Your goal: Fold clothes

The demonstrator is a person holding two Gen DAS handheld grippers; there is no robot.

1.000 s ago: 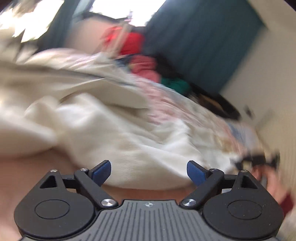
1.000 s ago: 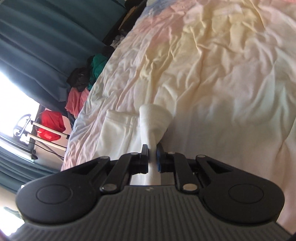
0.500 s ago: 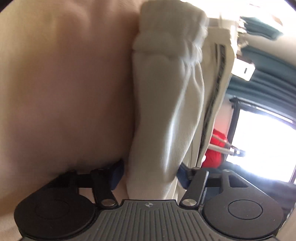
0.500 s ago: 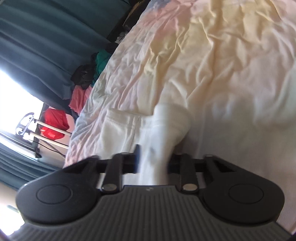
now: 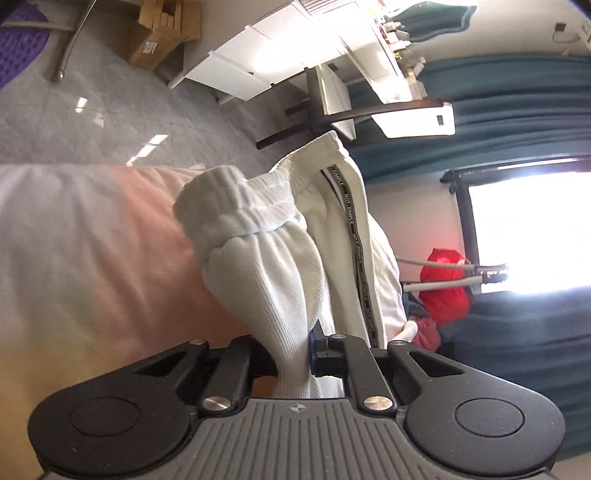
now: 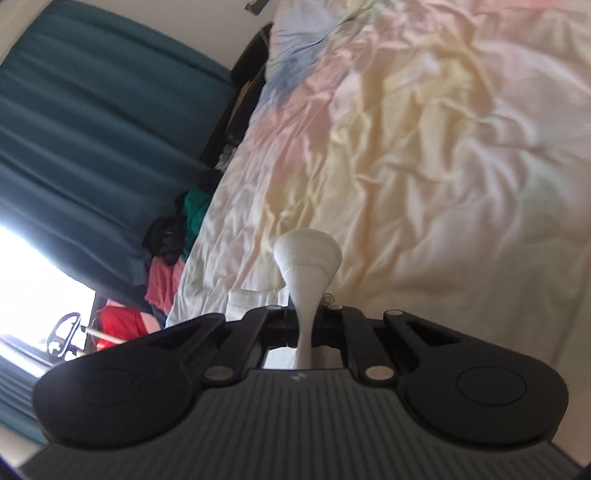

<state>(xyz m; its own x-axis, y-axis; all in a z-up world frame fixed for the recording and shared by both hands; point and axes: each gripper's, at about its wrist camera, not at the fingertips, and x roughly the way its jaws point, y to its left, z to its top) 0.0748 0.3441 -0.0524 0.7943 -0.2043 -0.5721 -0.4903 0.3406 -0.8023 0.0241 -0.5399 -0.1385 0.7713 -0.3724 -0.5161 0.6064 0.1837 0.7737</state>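
Note:
White jogging trousers with a black lettered side stripe [image 5: 349,236] lie on the pastel bed sheet [image 5: 92,258]. One ribbed, elastic-cuffed leg end [image 5: 251,236] runs between the fingers of my left gripper [image 5: 293,350], whose jaws are closing and press on the cloth. In the right wrist view, my right gripper [image 6: 304,321] is shut on the other white cuff [image 6: 306,254], which fans out past the fingertips above the sheet [image 6: 424,166]. Another part of the trousers [image 6: 251,302] lies flat just left of that grip.
A heap of pink, green and black clothes [image 6: 173,254] sits at the bed's edge by teal curtains [image 6: 92,147]. A red bag [image 5: 443,284] hangs near the bright window. White drawers [image 5: 280,66], a dark stand and a cardboard box [image 5: 166,33] stand on the grey floor.
My left gripper rolled, swung over to the trouser leg and closed from wide open onto it. The right gripper shifted a little and pinched its cuff tighter.

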